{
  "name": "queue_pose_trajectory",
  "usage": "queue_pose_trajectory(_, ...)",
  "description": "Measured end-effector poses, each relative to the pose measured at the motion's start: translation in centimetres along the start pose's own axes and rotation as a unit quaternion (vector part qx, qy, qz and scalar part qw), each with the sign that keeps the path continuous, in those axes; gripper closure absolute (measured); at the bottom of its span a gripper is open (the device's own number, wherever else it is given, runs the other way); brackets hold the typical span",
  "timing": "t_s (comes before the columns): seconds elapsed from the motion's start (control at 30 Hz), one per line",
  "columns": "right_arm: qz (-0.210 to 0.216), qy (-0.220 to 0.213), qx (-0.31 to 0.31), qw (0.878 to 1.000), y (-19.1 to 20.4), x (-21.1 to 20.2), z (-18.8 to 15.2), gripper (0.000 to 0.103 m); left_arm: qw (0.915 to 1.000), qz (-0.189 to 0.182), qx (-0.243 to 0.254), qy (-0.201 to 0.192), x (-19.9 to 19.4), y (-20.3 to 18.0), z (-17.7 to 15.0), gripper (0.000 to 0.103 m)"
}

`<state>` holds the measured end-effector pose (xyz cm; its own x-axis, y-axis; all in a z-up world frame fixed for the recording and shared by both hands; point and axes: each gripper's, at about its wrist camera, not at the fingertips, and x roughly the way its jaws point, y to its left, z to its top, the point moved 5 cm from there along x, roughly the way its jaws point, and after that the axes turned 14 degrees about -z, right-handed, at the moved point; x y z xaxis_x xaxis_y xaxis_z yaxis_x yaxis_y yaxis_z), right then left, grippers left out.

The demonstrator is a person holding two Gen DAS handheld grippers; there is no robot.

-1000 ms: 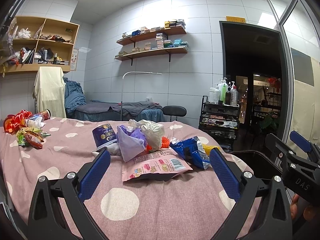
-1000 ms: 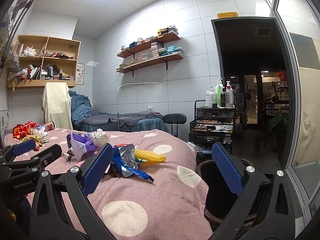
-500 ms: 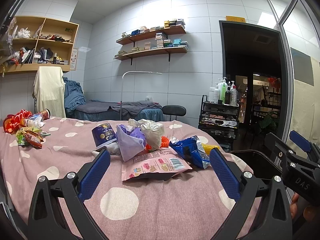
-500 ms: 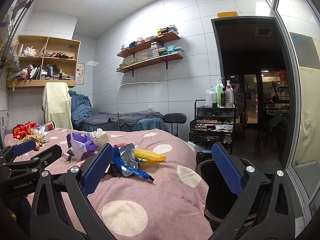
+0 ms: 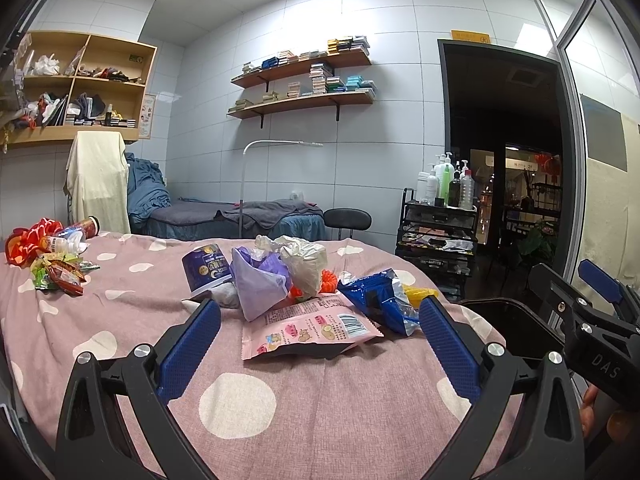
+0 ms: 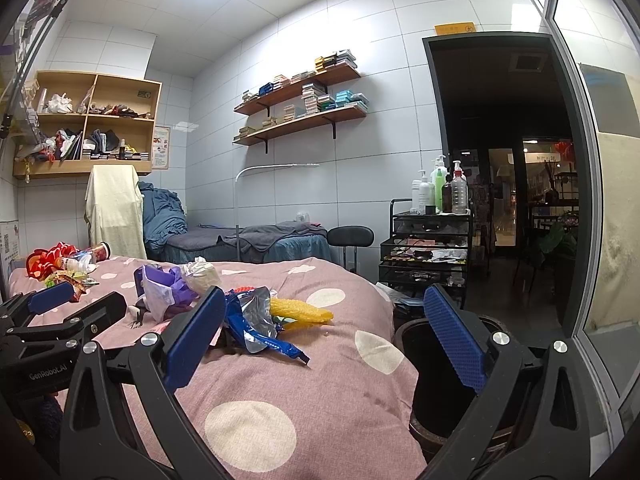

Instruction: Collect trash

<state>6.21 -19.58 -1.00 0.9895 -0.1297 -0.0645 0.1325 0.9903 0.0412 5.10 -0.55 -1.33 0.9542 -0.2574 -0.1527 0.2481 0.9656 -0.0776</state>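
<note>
Pink snack packet [image 5: 310, 332] lies flat, centre frame, between spread left claw [image 5: 320, 332]. Right claw [image 6: 326, 330] spread, empty. Risk: pads pinch bedspread [image 5: 280, 400], packet slips short of bin [image 6: 444, 384].

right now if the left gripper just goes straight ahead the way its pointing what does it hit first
Most likely the pink snack packet, which lies flat on the bedspread between the open fingers of the left gripper. The purple wrapper and the rest of the pile sit behind it. Depth is hard to judge through the fisheye.
</note>
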Motion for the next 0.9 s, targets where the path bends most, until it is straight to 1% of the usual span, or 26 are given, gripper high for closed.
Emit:
queue_pose_trajectory(0.43,0.003,0.000,0.003,1.000,0.14,-0.07,0.04,0.005,1.0000,0.000,-0.004,0.002,0.10,0.10,-0.19,0.005)
queue_pose_trajectory(0.9,0.004,0.009,-0.001,1.000,0.14,0.39,-0.20,0.005,0.9999,-0.002,-0.006,0.016,0.31,0.31,-0.69,0.005)
